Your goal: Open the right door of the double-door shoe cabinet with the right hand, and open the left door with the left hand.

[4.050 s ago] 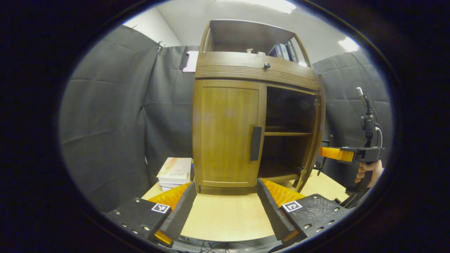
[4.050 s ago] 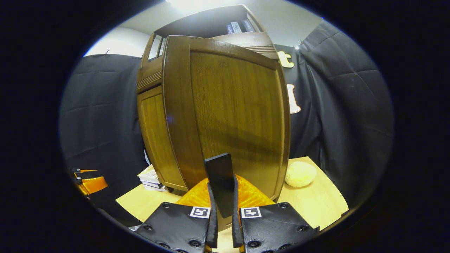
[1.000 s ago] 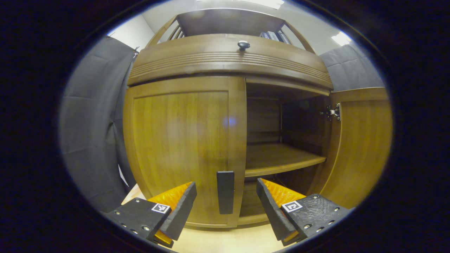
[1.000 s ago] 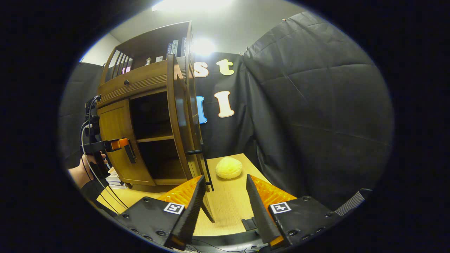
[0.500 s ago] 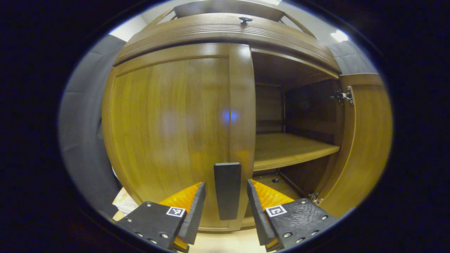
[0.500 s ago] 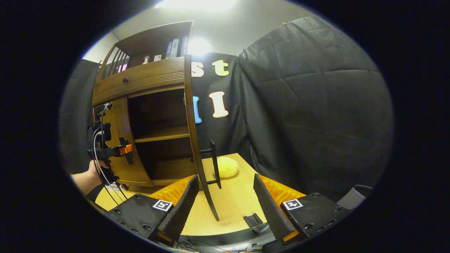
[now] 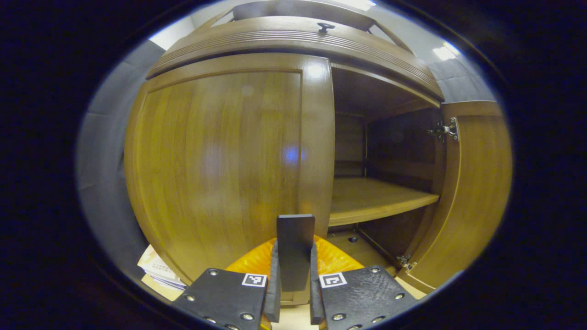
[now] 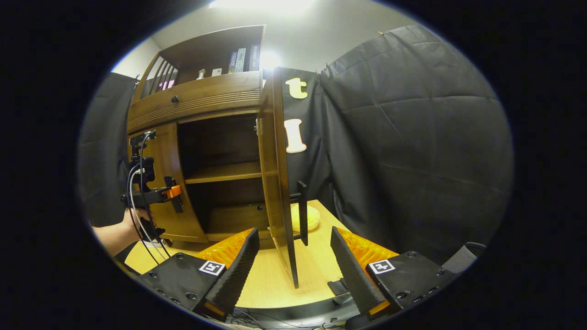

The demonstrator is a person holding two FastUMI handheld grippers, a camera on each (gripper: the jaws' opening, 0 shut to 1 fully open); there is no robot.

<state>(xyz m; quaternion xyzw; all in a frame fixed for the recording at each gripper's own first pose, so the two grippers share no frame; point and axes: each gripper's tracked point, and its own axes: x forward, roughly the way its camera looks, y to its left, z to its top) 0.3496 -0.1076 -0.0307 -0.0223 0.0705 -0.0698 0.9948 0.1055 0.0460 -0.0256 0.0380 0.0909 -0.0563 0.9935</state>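
Note:
The wooden shoe cabinet (image 7: 293, 41) looms close in the left gripper view. Its left door (image 7: 215, 156) looks closed against the frame. My left gripper (image 7: 294, 250) is shut on that door's black vertical handle (image 7: 296, 227), one finger on each side. The right door (image 7: 472, 192) stands swung wide, baring a shelf (image 7: 371, 197). In the right gripper view the right door (image 8: 277, 183) shows edge-on with its black handle (image 8: 301, 213). My right gripper (image 8: 293, 231) is open, drawn back from it with nothing held. The left gripper (image 8: 172, 192) and a hand (image 8: 121, 231) appear at the left door (image 8: 160, 183).
A pale yellow bun (image 8: 306, 217) lies on the light wooden table (image 8: 270, 279) behind the open door. A stack of books (image 7: 158, 270) sits left of the cabinet base. More books (image 8: 243, 57) stand on the top shelf. Black cloth walls surround the booth.
My left gripper moved in and closed its fingers on the left door's handle. My right gripper let go of the right door's handle, opened and backed away; that door swung wider.

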